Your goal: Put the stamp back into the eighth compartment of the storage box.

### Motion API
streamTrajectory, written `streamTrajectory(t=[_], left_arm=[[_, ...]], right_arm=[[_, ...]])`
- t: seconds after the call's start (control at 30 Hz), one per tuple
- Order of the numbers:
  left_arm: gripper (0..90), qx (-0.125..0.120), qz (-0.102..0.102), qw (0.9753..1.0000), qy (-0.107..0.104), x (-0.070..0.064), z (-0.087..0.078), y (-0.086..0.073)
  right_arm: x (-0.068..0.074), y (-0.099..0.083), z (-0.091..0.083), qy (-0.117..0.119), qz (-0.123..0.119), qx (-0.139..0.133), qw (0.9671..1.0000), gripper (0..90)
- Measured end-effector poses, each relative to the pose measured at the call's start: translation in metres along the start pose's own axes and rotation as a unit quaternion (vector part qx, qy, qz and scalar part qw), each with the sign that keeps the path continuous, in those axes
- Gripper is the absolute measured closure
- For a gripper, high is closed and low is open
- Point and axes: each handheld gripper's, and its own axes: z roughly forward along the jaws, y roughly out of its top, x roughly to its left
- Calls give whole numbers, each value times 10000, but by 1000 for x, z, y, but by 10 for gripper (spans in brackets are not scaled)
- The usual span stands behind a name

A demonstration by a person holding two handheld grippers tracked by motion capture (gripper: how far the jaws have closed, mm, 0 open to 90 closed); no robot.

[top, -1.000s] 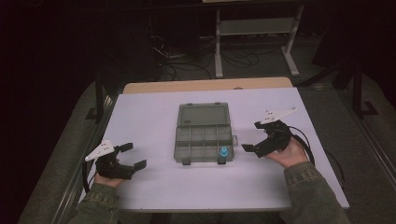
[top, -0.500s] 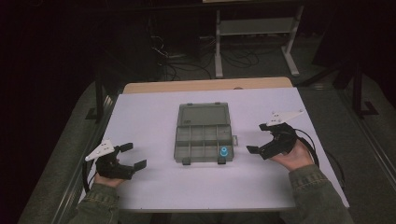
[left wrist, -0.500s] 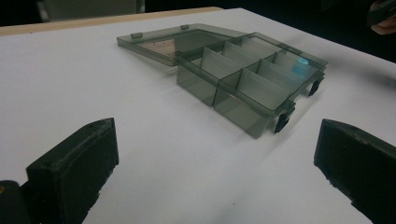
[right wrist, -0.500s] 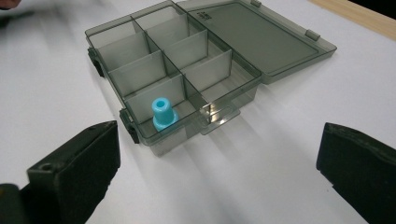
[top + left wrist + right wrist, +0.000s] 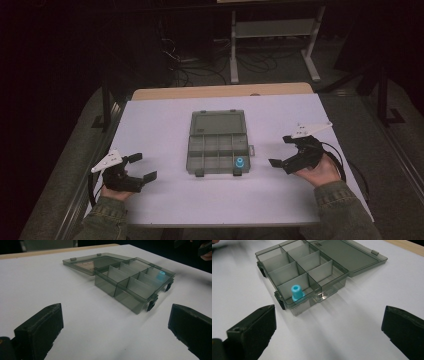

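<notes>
Dark floor surrounds the white desk (image 5: 165,125), where the right tool (image 5: 286,151), jaws apart and empty, has drawn back toward the desk's right edge from the smoky translucent plastic compartment box (image 5: 218,142), its small blue plastic cap (image 5: 240,162) apparently just placed in the near-right compartment, while the left tool (image 5: 141,167) waits apart near the left corner

A white table (image 5: 165,125) with a bare wooden strip along its far edge carries one smoky grey compartment box (image 5: 218,142) near its middle, the lid laid open flat on the far side. A small blue piece (image 5: 240,162) stands upright in the box's near right compartment.
</notes>
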Motion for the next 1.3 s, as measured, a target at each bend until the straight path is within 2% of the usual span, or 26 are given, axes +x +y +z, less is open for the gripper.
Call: streamTrajectory(t=[0.43,0.73,0.77,0.97,1.07,1.3], left_arm=[[0,-7,3,10000,-5,0,0,0],[0,-16,-1,10000,-6,0,0,0],[0,-15,-4,10000,-5,0,0,0],[0,-8,10,10000,-1,0,0,0],[0,-8,9,10000,3,0,0,0],[0,-21,14,10000,10,0,-1,1]], right_arm=[[-1,-18,-3,-8,155,-35,9999,0],[0,-30,-9,-59,222,-153,9996,0],[0,-33,-11,-84,218,-251,9994,0],[0,-42,-17,-123,337,-381,9986,0],[0,-44,-19,-126,388,-364,9985,0],[-2,-56,-28,-167,535,-550,9969,0]])
